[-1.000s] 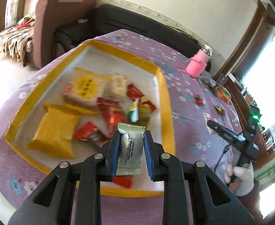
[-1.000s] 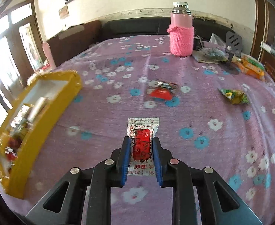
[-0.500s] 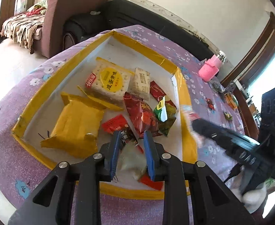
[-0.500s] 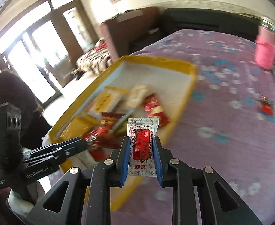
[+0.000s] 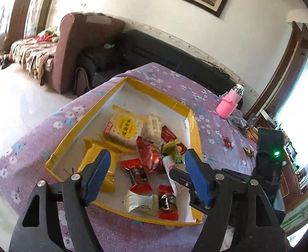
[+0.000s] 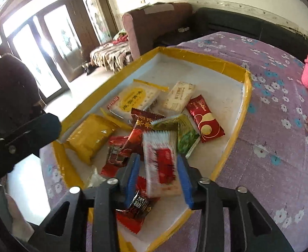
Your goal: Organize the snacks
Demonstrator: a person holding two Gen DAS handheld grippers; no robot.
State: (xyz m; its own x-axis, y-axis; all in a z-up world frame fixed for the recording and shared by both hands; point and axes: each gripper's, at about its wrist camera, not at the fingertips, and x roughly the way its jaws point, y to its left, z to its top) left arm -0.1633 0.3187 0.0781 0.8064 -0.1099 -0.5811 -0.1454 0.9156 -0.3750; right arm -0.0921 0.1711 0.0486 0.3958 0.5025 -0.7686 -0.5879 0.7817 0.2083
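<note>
A purple flowered tablecloth [image 5: 196, 96] covers the table, w/ a yellow-rimmed tray [image 5: 86, 115] on it holding a heap of wrapped snacks; a pink bottle [image 5: 227, 107] stands well apart beyond the tray. The left gripper [image 5: 147, 174] hangs over the tray's near end, jaws just opened wide & empty; a white-wrapped snack [image 5: 141, 204] lies on the tray floor below it, beside a red one. The right gripper [image 6: 160, 176] is also above the tray, jaws just been opening, w/ a red-and-white sachet [image 6: 162, 163] blurred between the blue pads; can't tell if the pads press it.
</note>
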